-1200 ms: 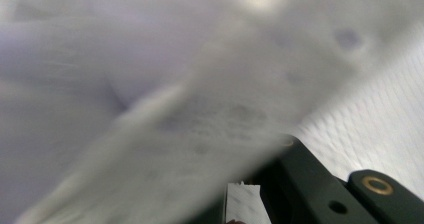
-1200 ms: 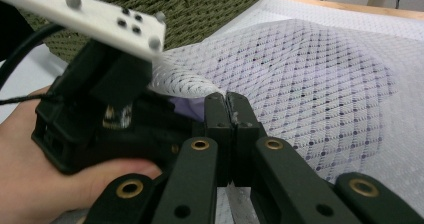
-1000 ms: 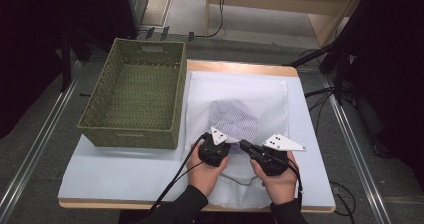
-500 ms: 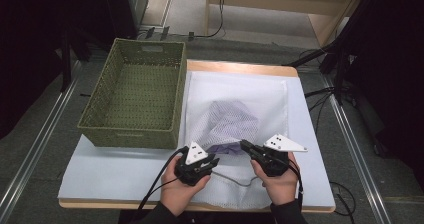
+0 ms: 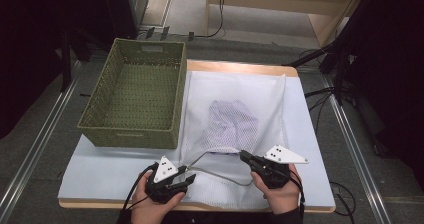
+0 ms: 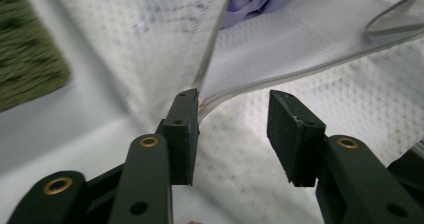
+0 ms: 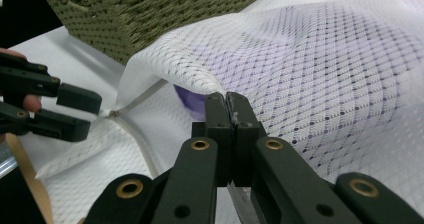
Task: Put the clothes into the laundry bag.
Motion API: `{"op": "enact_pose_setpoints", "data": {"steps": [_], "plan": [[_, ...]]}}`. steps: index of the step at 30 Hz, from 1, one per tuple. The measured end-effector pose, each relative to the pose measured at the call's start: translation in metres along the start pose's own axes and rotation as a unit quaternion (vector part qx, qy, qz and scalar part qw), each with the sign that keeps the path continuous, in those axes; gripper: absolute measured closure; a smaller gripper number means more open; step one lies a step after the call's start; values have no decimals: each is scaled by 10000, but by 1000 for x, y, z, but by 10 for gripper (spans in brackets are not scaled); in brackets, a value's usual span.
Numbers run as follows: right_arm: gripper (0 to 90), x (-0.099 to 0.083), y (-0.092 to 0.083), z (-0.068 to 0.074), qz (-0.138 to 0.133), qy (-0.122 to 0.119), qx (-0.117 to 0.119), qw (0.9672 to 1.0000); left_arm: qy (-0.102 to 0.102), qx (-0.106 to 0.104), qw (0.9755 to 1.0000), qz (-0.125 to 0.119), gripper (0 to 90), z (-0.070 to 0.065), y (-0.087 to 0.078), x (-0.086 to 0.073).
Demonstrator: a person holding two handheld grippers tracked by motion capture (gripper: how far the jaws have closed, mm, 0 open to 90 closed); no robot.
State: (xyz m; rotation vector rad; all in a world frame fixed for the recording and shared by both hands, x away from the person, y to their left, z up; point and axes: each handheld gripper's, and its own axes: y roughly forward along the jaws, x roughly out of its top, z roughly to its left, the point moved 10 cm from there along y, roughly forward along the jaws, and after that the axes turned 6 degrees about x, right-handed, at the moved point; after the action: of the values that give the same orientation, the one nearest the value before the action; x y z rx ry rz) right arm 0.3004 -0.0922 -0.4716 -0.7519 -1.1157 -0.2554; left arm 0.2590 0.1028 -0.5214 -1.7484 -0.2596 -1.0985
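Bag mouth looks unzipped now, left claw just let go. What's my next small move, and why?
Probably reach the left claw into the mesh bag toward the purple garment. Its jaws have just been opening beside the zipper end, nothing pinched, while the right claw is shut on the bag's upper edge, lifting the mouth.

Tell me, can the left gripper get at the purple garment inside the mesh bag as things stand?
Probably yes. The left gripper is open at the zipper end, and the right gripper pinches the upper mesh layer of the mesh bag, lifting the mouth. The purple garment lies deeper inside, with nothing visibly between.
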Motion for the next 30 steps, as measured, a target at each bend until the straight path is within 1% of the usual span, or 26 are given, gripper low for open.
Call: {"op": "enact_pose_setpoints", "data": {"steps": [4, 6, 7, 8, 9, 11, 12, 13, 14, 15, 16, 17, 19, 20, 23, 25, 26, 27, 30], "plan": [[900, -9, 0, 2, 99, 39, -5, 9999, -137, -75, 9998, 107, 515, 2, -3, -8], [900, -15, 1, 0, 146, 48, -40, 9999, -175, -166, 9996, 167, 495, -1, -2, -11], [899, -17, 2, -2, 154, 46, -70, 9998, -180, -173, 9995, 188, 488, -3, -1, -12], [895, -19, 2, -3, 183, 64, -110, 9998, -157, -188, 9995, 204, 480, -5, 0, -13], [888, -21, 2, -5, 189, 75, -136, 9997, -106, -160, 9995, 251, 475, -6, 0, -14], [829, -24, 2, -7, 184, 101, -153, 9997, -92, -149, 9994, 303, 476, -7, 2, -16], [782, -25, 2, -6, 164, 104, -139, 9997, -71, -124, 9993, 354, 493, -7, 2, -17], [710, -25, 2, -6, 140, 82, -114, 9998, -29, -90, 9992, 400, 559, -6, 3, -19], [644, -25, 2, -6, 101, 57, -91, 9999, -23, -120, 9990, 441, 614, -6, 2, -20], [576, -26, 0, -6, 90, 82, -133, 9998, -11, -149, 9988, 470, 679, -6, 1, -21], [542, -26, 0, -8, 88, 97, -187, 9997, 9, -167, 9987, 486, 741, -6, 0, -21], [525, -27, -1, -8, 84, 97, -200, 9997, -14, -191, 9986, 490, 792, -5, -1, -21], [490, -29, -3, -10, 86, 86, -282, 9995, -33, -284, 9985, 464, 879, -4, -5, -20], [480, -30, -5, -11, 93, 112, -355, 9993, -58, -315, 9985, 454, 900, -4, -7, -20], [475, -34, -8, -16, 119, 165, -503, 9985, -58, -409, 9983, 416, 900, -2, -14, -21], [470, -36, -10, -18, 137, 226, -555, 9981, -24, -461, 9981, 411, 900, 0, -19, -24], [470, -37, -10, -20, 140, 243, -566, 9980, -25, -468, 9980, 428, 900, 1, -22, -26], [470, -38, -11, -21, 149, 243, -577, 9979, -7, -430, 9979, 486, 900, 5, -24, -31], [470, -41, -13, -24, 179, 281, -665, 9972, -129, -451, 9969, 635, 900, 14, -29, -41]]}}
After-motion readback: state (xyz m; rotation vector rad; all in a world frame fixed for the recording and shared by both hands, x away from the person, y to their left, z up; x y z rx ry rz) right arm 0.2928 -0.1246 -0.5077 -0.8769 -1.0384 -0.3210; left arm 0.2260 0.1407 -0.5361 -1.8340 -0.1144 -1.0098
